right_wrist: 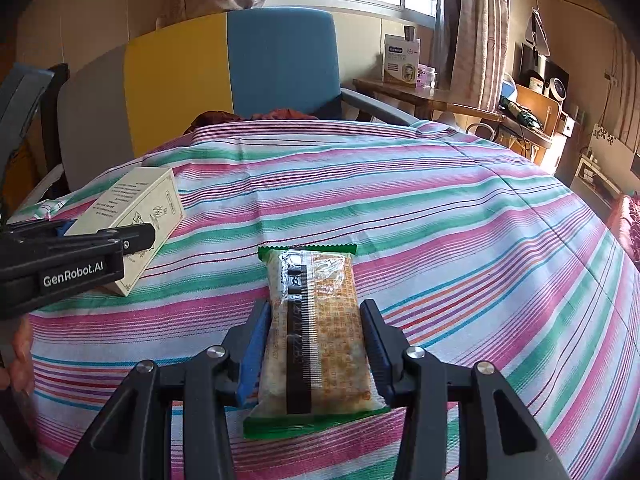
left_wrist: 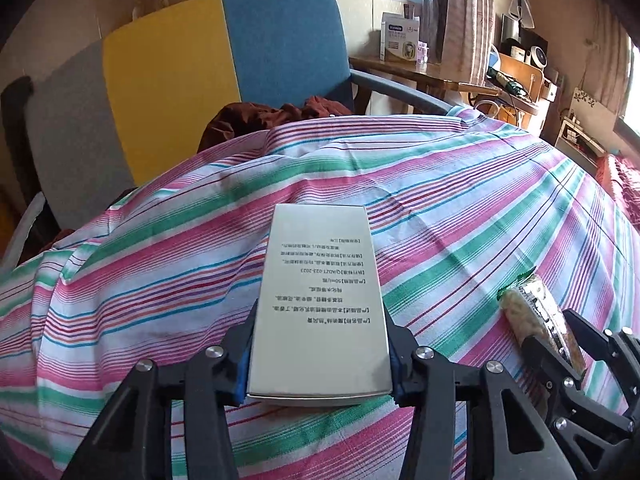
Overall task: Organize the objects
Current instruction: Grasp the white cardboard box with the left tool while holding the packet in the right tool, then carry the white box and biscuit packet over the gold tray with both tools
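My left gripper (left_wrist: 320,320) is shut on a cream carton box (left_wrist: 320,300) with printed text, held low over the striped cloth (left_wrist: 160,260). The box also shows in the right wrist view (right_wrist: 132,216), with the left gripper (right_wrist: 136,236) clamped on its sides. My right gripper (right_wrist: 316,316) is shut on a green-edged snack packet (right_wrist: 316,328), its fingers pressing both long sides. The packet also shows at the right of the left wrist view (left_wrist: 536,316), held in the right gripper (left_wrist: 560,328).
A striped cloth (right_wrist: 440,220) covers the table. Behind it stands a chair with a yellow and blue back (right_wrist: 240,72) and dark red fabric (left_wrist: 272,116) on its seat. A wooden side table (right_wrist: 420,96) with a box is at the back right.
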`<action>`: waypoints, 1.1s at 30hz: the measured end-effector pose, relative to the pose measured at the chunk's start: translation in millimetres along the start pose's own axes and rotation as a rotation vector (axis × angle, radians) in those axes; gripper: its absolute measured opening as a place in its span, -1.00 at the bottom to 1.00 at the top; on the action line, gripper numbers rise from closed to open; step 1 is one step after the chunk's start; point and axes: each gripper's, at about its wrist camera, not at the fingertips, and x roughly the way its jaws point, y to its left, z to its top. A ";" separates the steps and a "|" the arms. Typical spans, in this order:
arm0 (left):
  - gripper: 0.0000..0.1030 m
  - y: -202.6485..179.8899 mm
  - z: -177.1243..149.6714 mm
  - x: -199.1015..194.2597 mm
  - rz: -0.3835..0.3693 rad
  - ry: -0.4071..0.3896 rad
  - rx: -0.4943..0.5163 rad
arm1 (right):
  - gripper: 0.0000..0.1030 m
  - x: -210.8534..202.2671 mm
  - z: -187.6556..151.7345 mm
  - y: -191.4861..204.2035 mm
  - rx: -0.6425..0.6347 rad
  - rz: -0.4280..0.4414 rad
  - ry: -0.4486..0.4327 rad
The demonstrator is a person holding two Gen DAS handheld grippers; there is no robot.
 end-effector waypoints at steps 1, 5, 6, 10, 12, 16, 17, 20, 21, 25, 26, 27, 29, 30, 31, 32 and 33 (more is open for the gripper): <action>-0.02 -0.3 -4.7 -1.0 0.009 -0.004 0.001 | -0.11 0.3 0.1 0.4 -0.002 0.000 0.001; -0.02 1.8 -15.0 -4.5 0.035 0.009 -0.035 | -0.11 0.3 1.2 1.7 -0.011 -0.006 0.000; -0.02 2.1 -17.9 -5.8 0.044 0.011 -0.043 | -0.12 -0.3 1.0 2.0 -0.012 -0.008 -0.002; -0.03 2.8 -30.0 -15.3 0.055 0.007 -0.071 | -0.12 -5.0 1.7 3.9 -0.026 -0.010 -0.026; -0.03 2.3 -37.3 -23.8 0.077 -0.007 -0.083 | -0.12 -8.6 1.6 4.9 -0.031 -0.008 -0.042; -0.03 3.8 -54.4 -44.4 0.088 -0.028 -0.108 | -0.12 -13.2 2.6 5.3 -0.033 -0.002 -0.061; -0.03 5.4 -59.8 -51.7 0.092 -0.038 -0.118 | -0.13 -14.4 2.8 5.4 -0.033 -0.001 -0.068; -0.04 9.6 -81.9 -75.9 0.100 -0.061 -0.149 | -0.42 -21.7 3.1 7.9 -0.048 0.006 -0.099; -0.04 10.2 -89.6 -84.9 0.101 -0.070 -0.152 | -0.42 -25.1 3.0 10.4 -0.060 0.005 -0.112; -0.04 13.0 -114.0 -114.4 0.092 -0.085 -0.152 | -0.51 -33.5 -1.4 24.5 -0.117 0.028 -0.110; -0.04 16.0 -118.9 -120.3 0.084 -0.084 -0.161 | -0.54 -34.6 -3.0 27.7 -0.130 0.037 -0.103; -0.04 19.9 -124.1 -126.3 0.079 -0.082 -0.178 | -0.54 -36.1 -4.7 29.1 -0.136 0.043 -0.100; -0.04 26.9 -135.1 -138.3 0.064 -0.078 -0.210 | -0.54 -39.9 -7.2 27.8 -0.126 0.056 -0.095; -0.04 29.9 -140.3 -144.7 0.053 -0.081 -0.220 | -0.54 -41.1 -8.2 24.5 -0.110 0.068 -0.092; -0.04 32.1 -145.0 -151.3 0.050 -0.085 -0.226 | -0.54 -41.9 -8.9 19.9 -0.087 0.082 -0.086; -0.04 33.9 -149.6 -157.6 0.049 -0.091 -0.229 | -0.54 -41.2 -9.0 14.5 -0.059 0.098 -0.073; -0.04 35.1 -152.6 -162.7 0.045 -0.097 -0.230 | -0.52 -38.9 -8.7 9.5 -0.032 0.118 -0.054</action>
